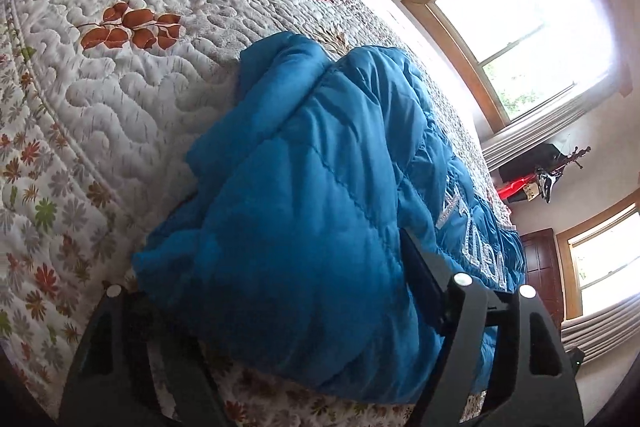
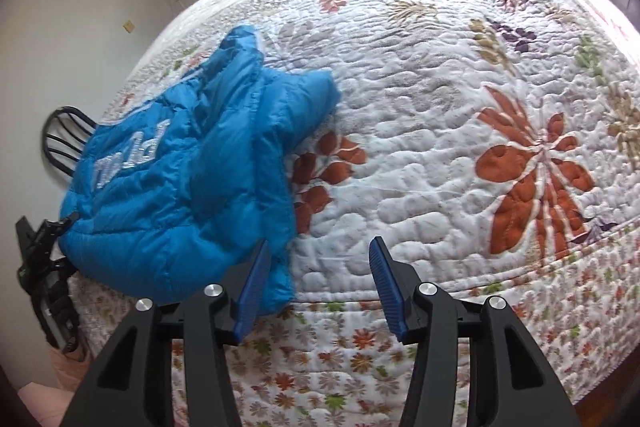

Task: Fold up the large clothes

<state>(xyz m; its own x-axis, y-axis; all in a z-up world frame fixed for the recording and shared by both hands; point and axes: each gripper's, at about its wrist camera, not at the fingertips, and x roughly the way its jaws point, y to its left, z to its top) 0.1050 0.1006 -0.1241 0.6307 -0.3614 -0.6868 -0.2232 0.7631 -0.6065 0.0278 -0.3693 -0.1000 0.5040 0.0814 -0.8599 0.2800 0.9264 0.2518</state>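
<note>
**Bed, quilt, jacket**

Bed (image 2: 440, 99) under a white quilted floral cover (image 1: 132, 83). Blue puffer jacket (image 2: 180, 179) lies bunched on it at my near edge, toward the left corner, silver lettering up, part overhanging the edge.

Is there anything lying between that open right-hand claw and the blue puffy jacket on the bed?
Nothing visible. The right gripper is open, and the blue jacket lies right by its left finger at the bed's edge. Only bare floral quilt shows between the fingers.
</note>
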